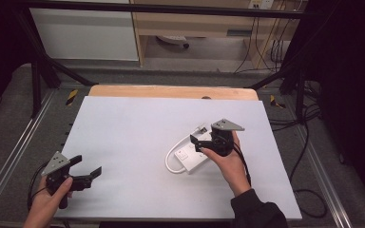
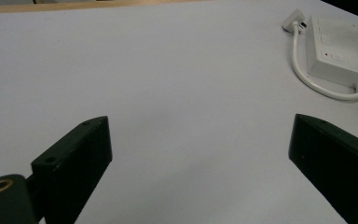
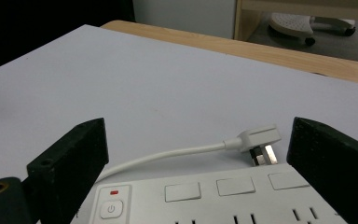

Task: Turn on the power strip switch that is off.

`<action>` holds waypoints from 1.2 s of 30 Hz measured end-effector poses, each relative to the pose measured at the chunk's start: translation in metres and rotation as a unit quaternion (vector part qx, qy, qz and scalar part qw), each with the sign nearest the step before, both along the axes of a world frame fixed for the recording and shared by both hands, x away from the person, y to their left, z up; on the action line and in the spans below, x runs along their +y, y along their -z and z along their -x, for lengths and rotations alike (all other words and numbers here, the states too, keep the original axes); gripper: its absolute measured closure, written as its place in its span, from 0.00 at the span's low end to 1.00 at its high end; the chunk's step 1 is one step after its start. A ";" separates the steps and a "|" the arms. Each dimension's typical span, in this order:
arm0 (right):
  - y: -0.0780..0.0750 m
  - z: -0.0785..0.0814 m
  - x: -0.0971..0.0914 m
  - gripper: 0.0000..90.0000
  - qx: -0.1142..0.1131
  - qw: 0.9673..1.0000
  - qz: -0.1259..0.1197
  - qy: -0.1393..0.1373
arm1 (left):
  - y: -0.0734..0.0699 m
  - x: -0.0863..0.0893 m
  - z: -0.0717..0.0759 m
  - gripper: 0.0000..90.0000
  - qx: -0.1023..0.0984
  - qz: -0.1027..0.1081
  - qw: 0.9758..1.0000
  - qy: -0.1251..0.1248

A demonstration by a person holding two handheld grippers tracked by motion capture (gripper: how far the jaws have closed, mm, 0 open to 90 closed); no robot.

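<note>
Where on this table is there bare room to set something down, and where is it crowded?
Free: the white sheet from its far wooden edge down to the left gripper, left of the power strip. Crowded: right of centre, where the strip, its looped cable, plug and the right gripper sit together.

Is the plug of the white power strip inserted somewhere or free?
Free: the plug lies on the table beside the power strip, prongs bare.

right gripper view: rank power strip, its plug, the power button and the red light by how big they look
1. power strip, though cut off by the frame's lower edge
2. plug
3. power button; it lies nearer the camera than the plug, so this order is unsure
4. red light
</note>
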State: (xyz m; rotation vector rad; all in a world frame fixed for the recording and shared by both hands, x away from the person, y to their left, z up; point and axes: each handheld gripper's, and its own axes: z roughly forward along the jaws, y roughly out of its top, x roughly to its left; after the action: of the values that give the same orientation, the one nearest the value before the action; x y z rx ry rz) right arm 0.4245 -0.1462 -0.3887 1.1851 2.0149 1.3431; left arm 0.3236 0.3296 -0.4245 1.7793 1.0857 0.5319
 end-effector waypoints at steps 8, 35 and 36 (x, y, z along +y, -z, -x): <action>-0.012 0.005 -0.008 0.04 -0.013 1.000 -0.006 0.003 | 0.002 -0.003 -0.001 0.07 0.004 -0.005 1.000 0.003; -0.037 0.030 -0.059 0.09 -0.056 0.998 -0.009 0.011 | 0.001 -0.003 0.000 0.07 0.002 -0.005 1.000 0.003; -0.037 0.031 -0.061 0.09 -0.058 0.998 -0.010 0.012 | 0.001 -0.002 0.000 0.07 0.002 -0.005 1.000 0.003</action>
State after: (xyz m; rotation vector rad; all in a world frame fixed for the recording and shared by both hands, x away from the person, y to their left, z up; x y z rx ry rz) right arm 0.3933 -0.2071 -0.3518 1.1109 1.9050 1.3890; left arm 0.3236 0.3271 -0.4252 1.7925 1.0824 0.5324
